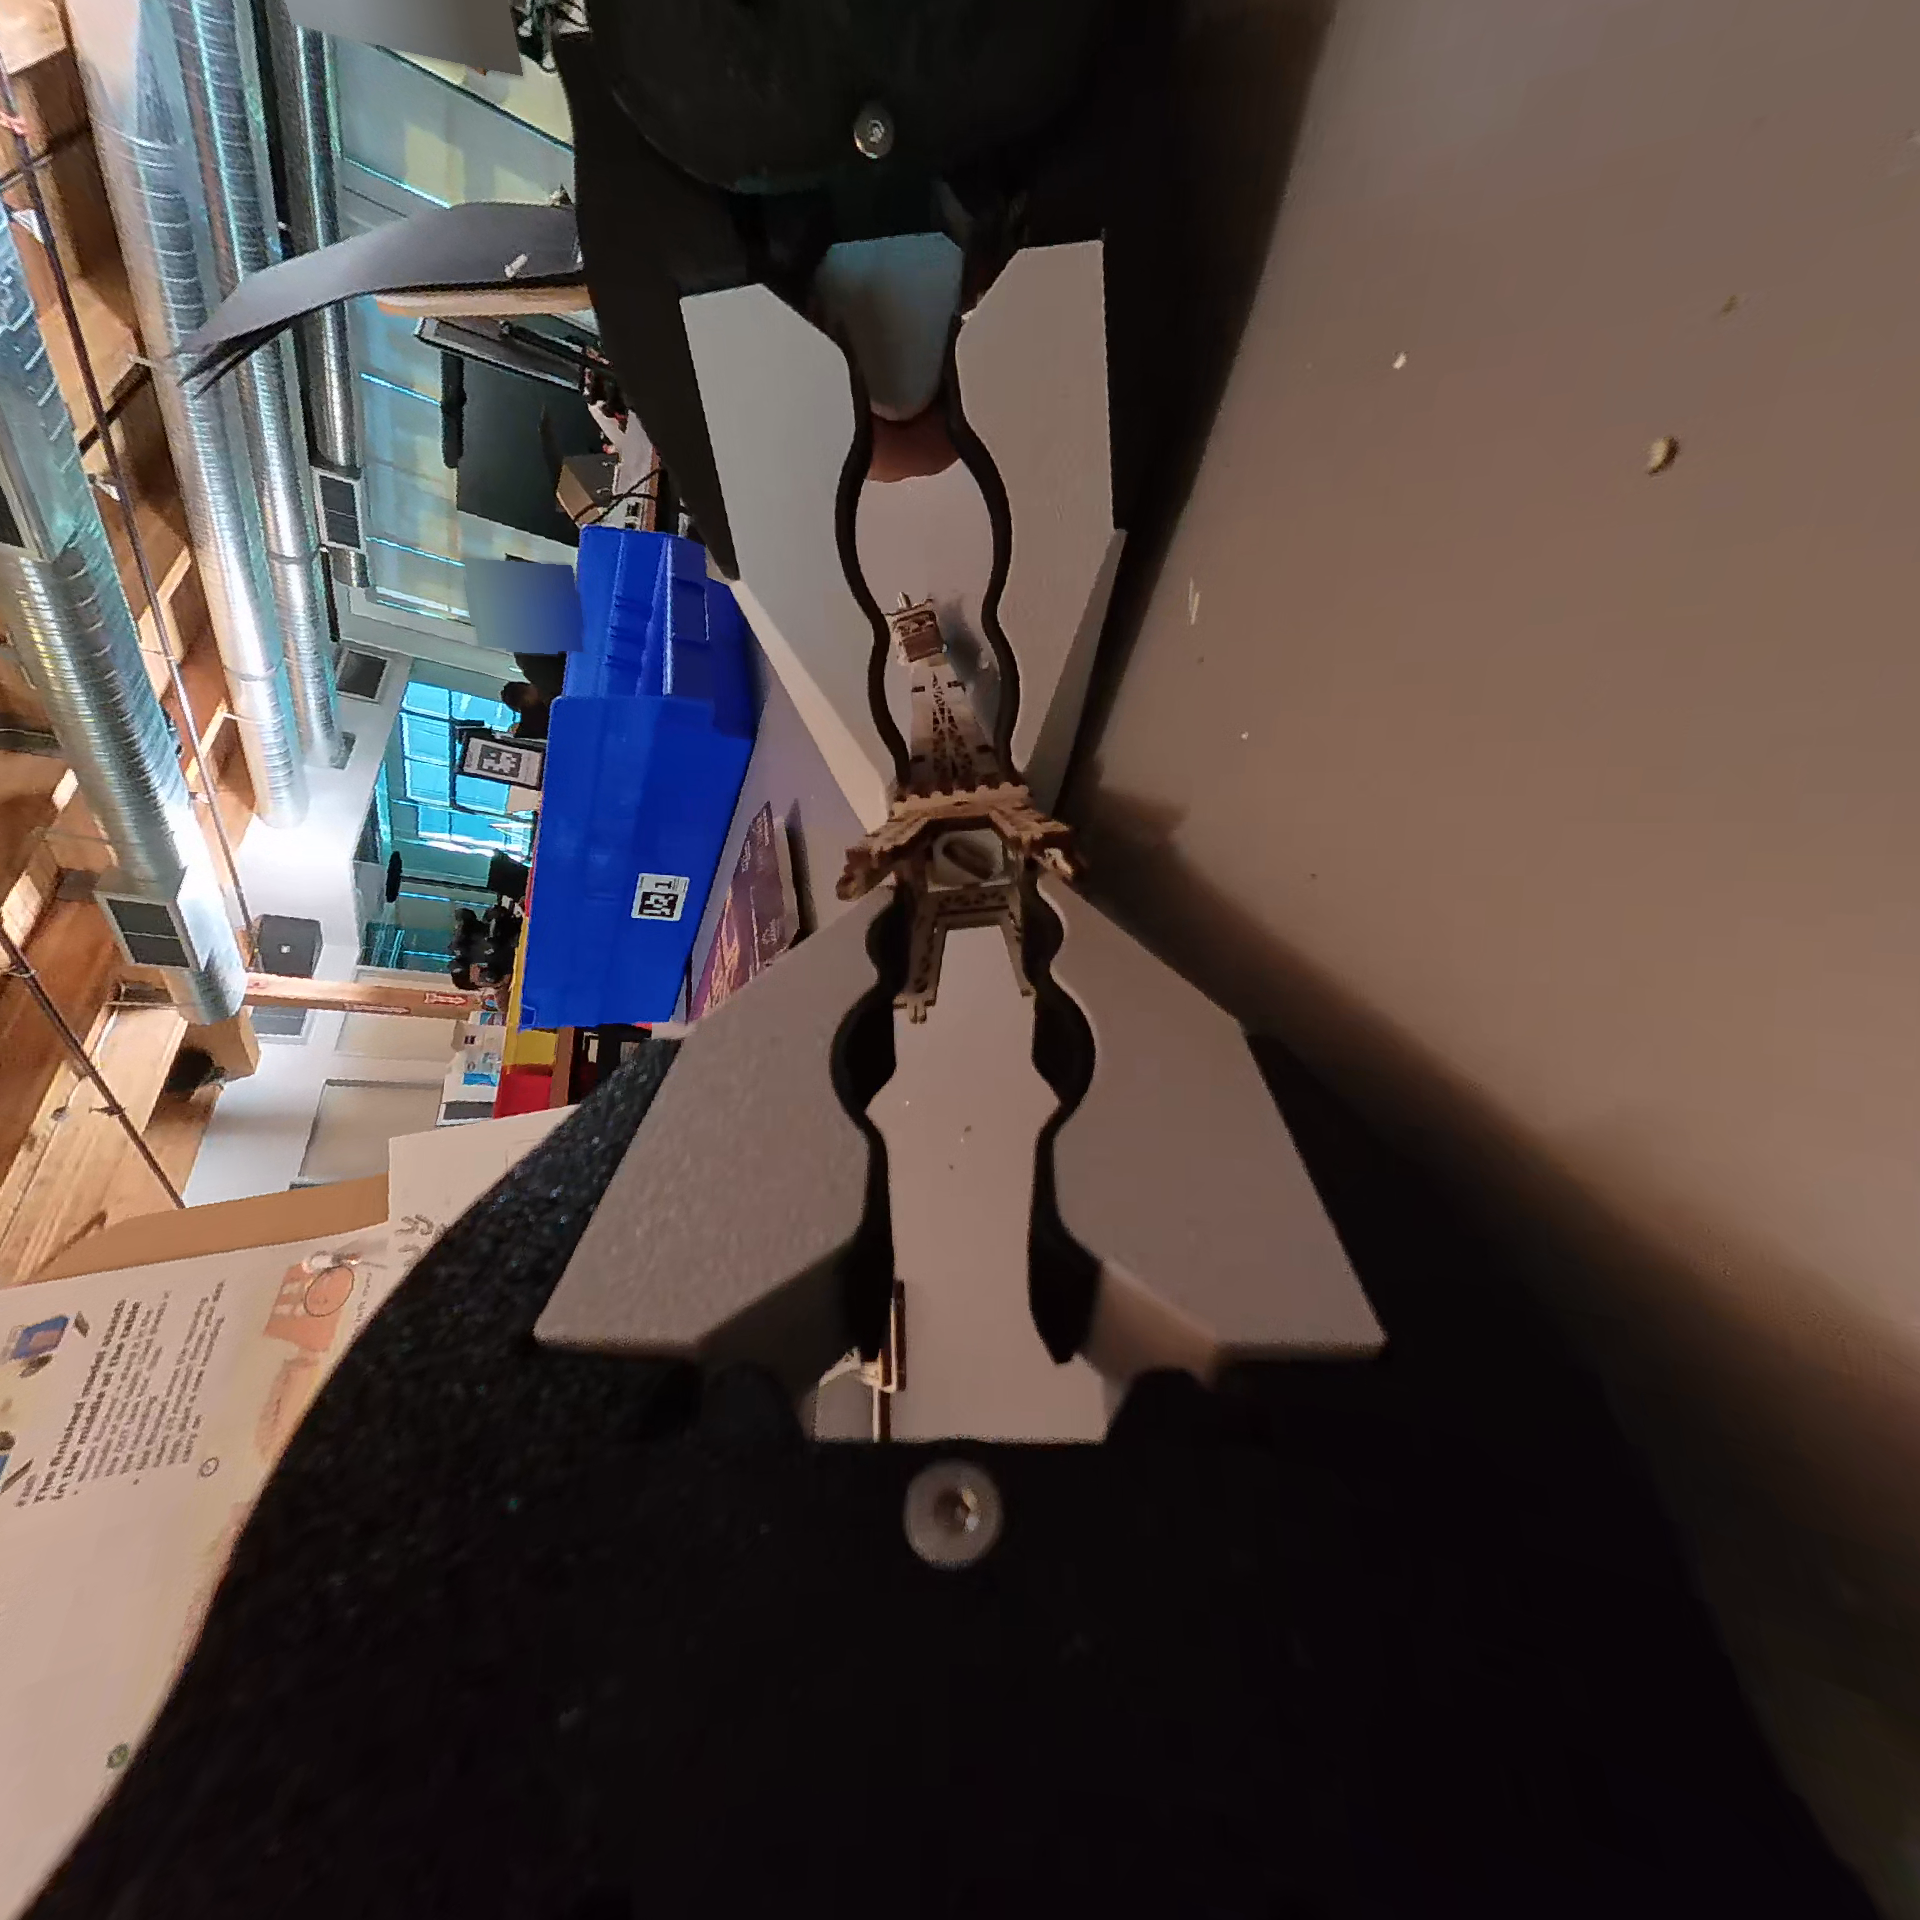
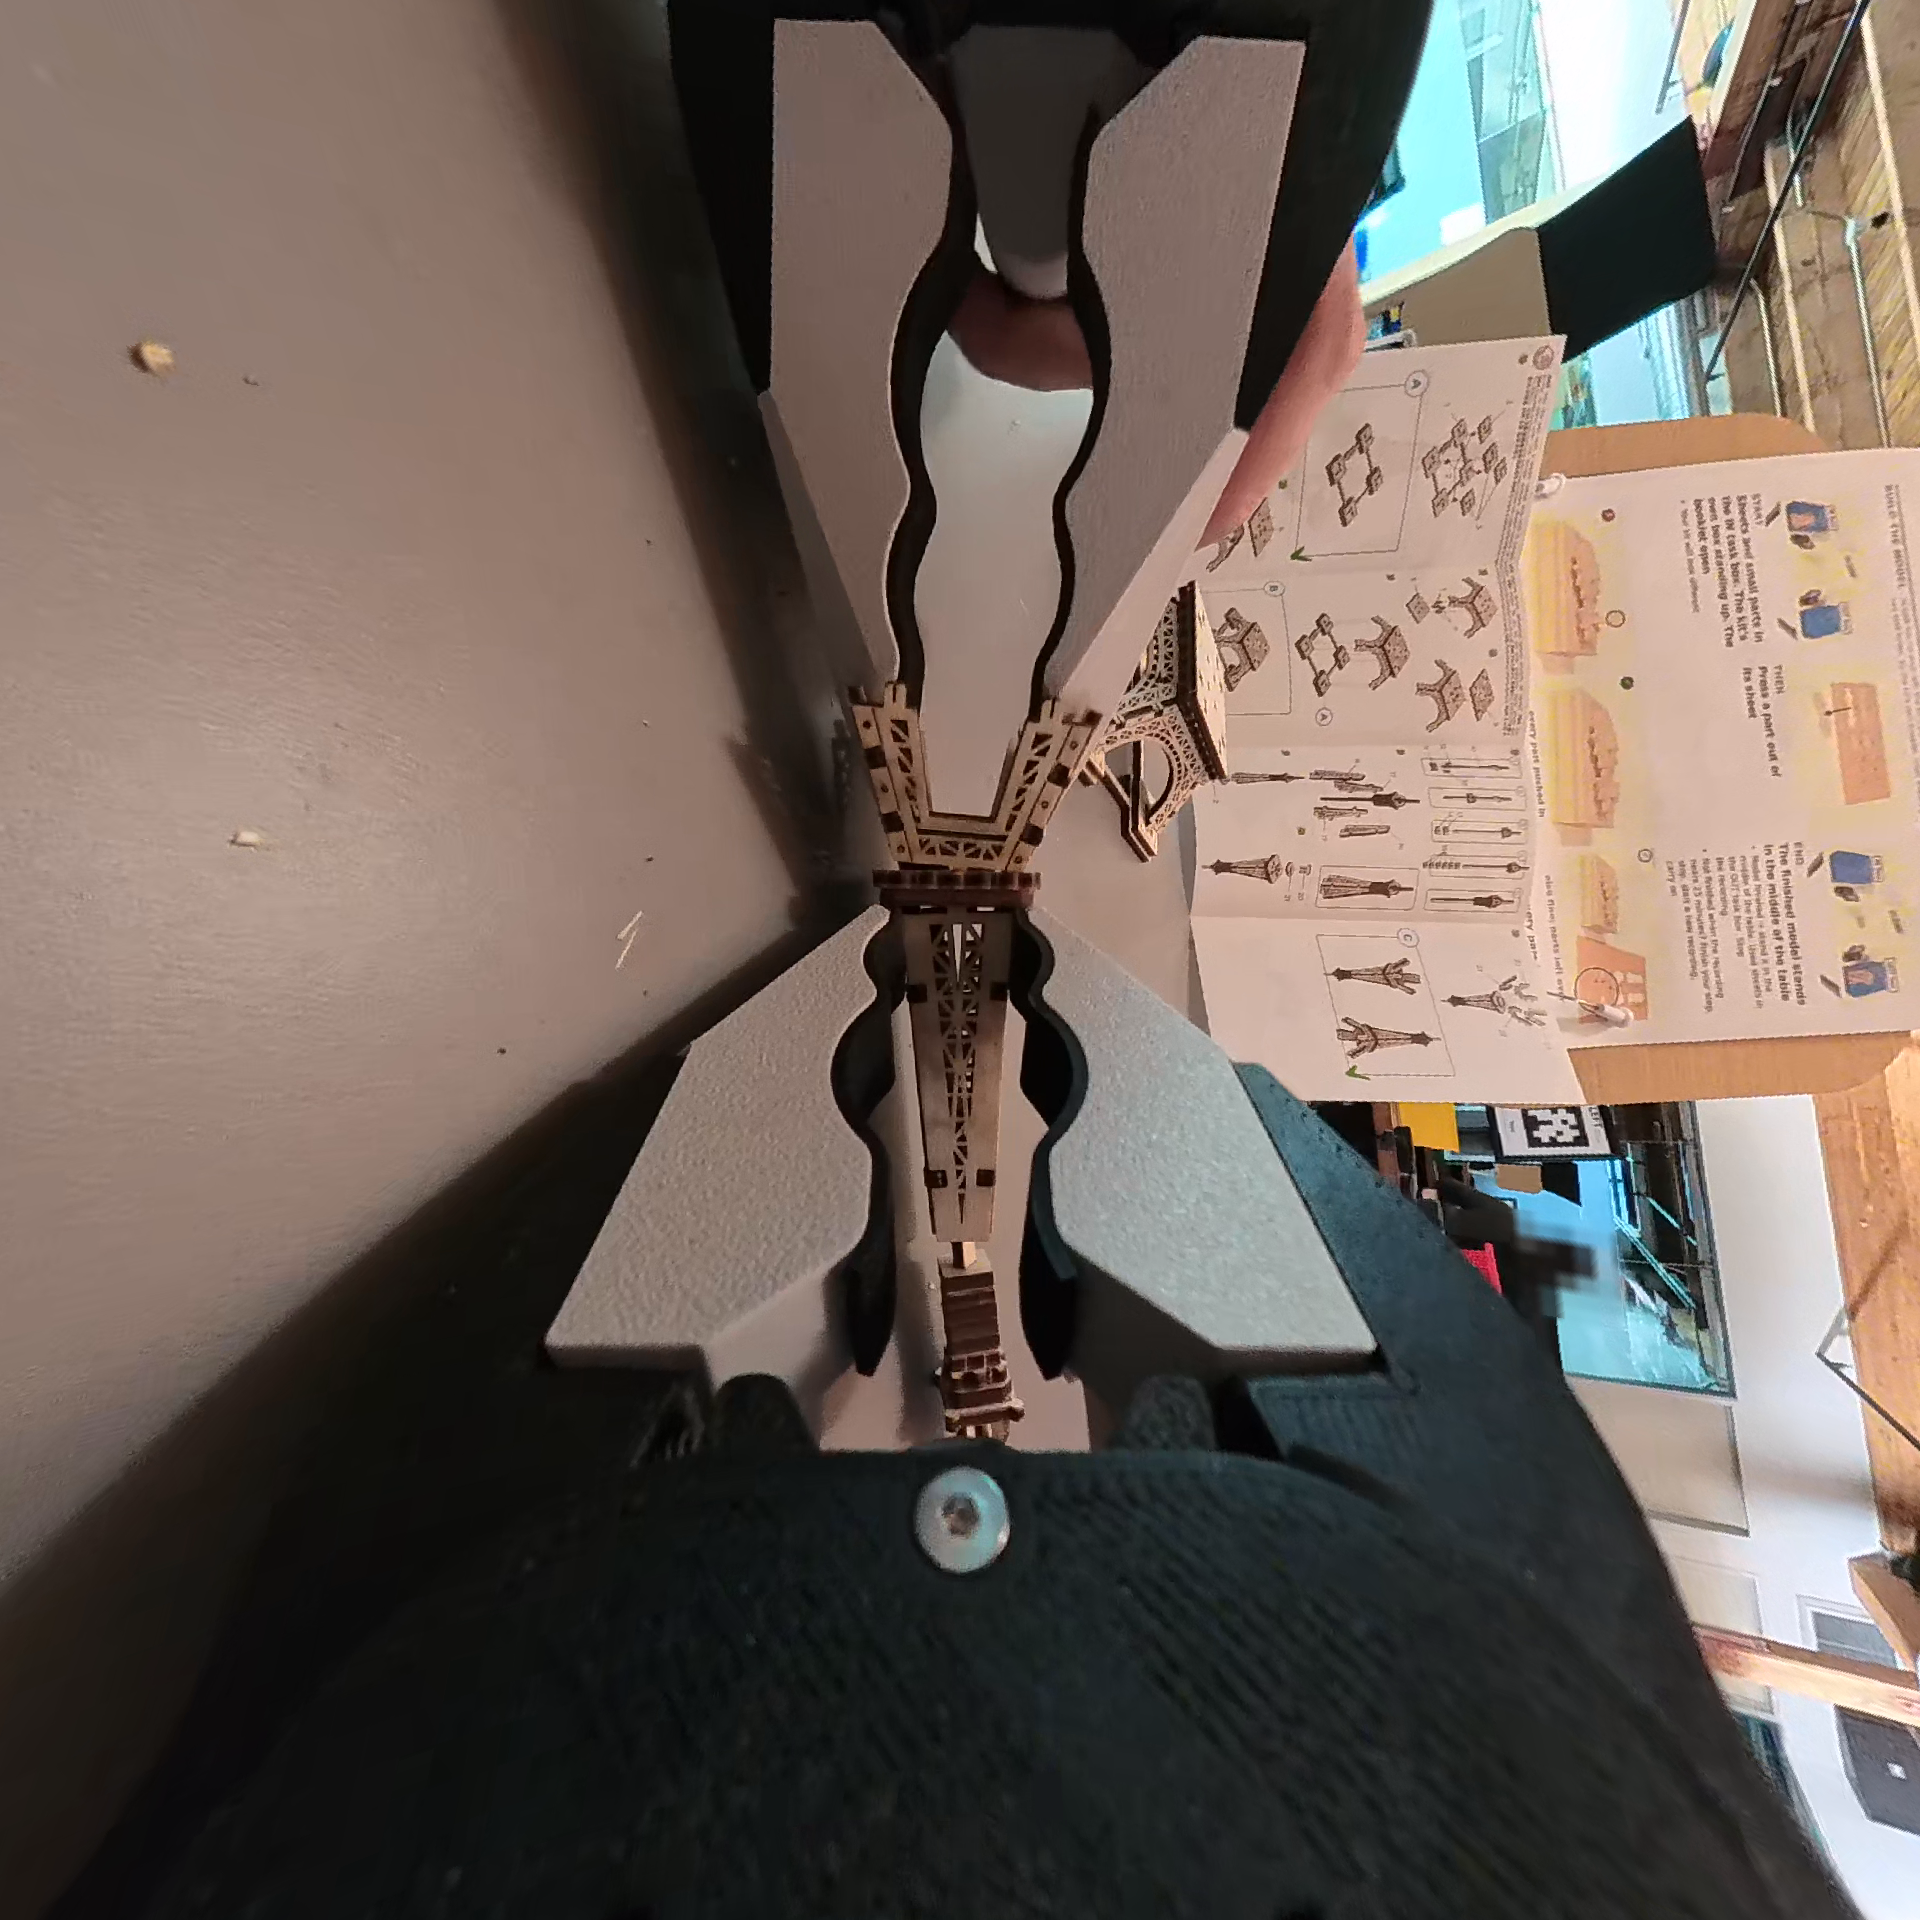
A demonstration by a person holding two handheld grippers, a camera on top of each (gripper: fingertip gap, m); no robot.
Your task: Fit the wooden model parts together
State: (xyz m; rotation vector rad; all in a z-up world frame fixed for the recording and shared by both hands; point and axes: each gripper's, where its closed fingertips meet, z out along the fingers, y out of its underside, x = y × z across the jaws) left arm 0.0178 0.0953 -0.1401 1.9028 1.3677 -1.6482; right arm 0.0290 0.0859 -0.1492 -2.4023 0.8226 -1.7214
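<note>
A small wooden tower model (image 2: 954, 831) is held in the air between my two grippers, which face each other tip to tip. My right gripper (image 2: 956, 925) is shut on the tapered upper shaft (image 2: 956, 1060), with the spire pointing back toward its camera. My left gripper (image 1: 966, 914) is closed around the splayed legs (image 1: 928, 961) under the platform (image 1: 956, 826). In the right wrist view the left gripper (image 2: 977, 686) meets the leg ends. The right gripper also shows in the left wrist view (image 1: 956, 769). A larger arched wooden base (image 2: 1164, 727) lies on its side on the table.
The grey table (image 2: 364, 623) carries a few wood crumbs (image 2: 154, 356). Open instruction sheets (image 2: 1371, 727) and a card on brown board (image 2: 1714, 779) lie beside the base. A blue bin (image 1: 623, 779) and a purple box (image 1: 748, 914) stand at the table's far side. Only a small space, under 4 cm, lies between the two pairs of fingers.
</note>
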